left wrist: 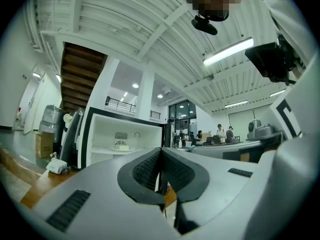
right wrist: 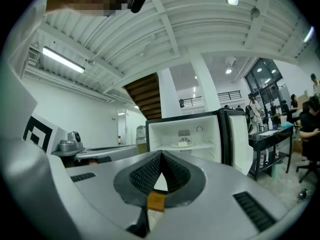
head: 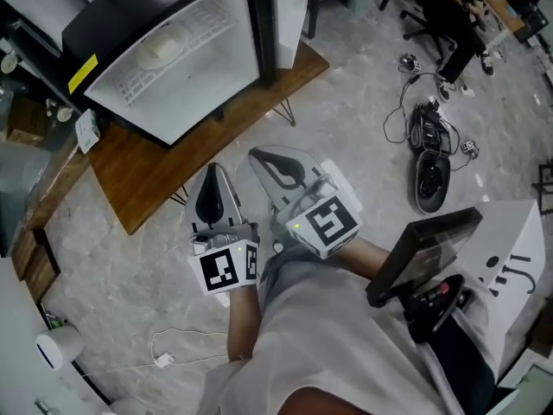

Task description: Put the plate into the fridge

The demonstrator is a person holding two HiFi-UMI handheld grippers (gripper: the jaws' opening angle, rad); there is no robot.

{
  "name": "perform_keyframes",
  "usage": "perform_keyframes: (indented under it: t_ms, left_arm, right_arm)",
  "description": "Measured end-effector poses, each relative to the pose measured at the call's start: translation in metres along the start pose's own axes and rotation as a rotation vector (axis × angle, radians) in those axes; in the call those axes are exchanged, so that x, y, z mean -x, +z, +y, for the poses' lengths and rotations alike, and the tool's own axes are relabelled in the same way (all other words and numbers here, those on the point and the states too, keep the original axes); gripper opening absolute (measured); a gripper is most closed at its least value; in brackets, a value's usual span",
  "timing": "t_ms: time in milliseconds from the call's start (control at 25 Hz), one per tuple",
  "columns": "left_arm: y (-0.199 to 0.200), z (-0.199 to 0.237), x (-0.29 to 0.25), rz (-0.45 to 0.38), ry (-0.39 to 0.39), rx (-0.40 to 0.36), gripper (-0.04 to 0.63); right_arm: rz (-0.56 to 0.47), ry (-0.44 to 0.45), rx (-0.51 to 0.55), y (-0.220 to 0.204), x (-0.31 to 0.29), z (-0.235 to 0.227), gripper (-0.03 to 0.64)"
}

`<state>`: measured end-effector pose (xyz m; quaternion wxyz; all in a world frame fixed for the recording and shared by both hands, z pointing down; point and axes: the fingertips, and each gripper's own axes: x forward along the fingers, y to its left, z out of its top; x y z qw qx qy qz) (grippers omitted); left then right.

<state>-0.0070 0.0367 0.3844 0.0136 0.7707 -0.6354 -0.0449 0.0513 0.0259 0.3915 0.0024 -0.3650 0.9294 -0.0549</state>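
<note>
The small black fridge (head: 104, 54) stands open on a low wooden bench. A white plate (head: 160, 50) with food on it rests on the fridge's wire shelf. It also shows in the left gripper view, plate (left wrist: 121, 146), and in the right gripper view, plate (right wrist: 183, 143). My left gripper (head: 215, 169) and right gripper (head: 256, 155) are held side by side close to my body, well short of the fridge. They point toward it. Both are shut and empty: left gripper (left wrist: 160, 152), right gripper (right wrist: 161, 154).
The fridge door (head: 290, 11) hangs open at the right side. The wooden bench (head: 164, 175) has thin metal legs. Cables and black gear (head: 429, 158) lie on the stone floor to the right. A white charger with its cord (head: 164, 359) lies at lower left. A seated person (head: 458, 15) is far right.
</note>
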Motion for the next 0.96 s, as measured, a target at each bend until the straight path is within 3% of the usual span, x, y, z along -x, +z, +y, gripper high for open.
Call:
perform_keyframes:
  t_ms: [240, 400, 960]
  left_arm:
    - [-0.007, -0.031, 0.084, 0.003, -0.009, 0.033, 0.018]
    - [-0.002, -0.045, 0.123, 0.016, -0.011, -0.028, 0.018]
    - [0.029, -0.03, 0.179, 0.032, -0.046, 0.021, 0.018]
  right_arm:
    - [0.025, -0.028, 0.041, -0.01, 0.072, 0.053, 0.017]
    - [0.021, -0.04, 0.053, -0.005, 0.105, 0.079, 0.017]
    - [0.067, -0.081, 0.119, 0.025, 0.123, 0.141, 0.017]
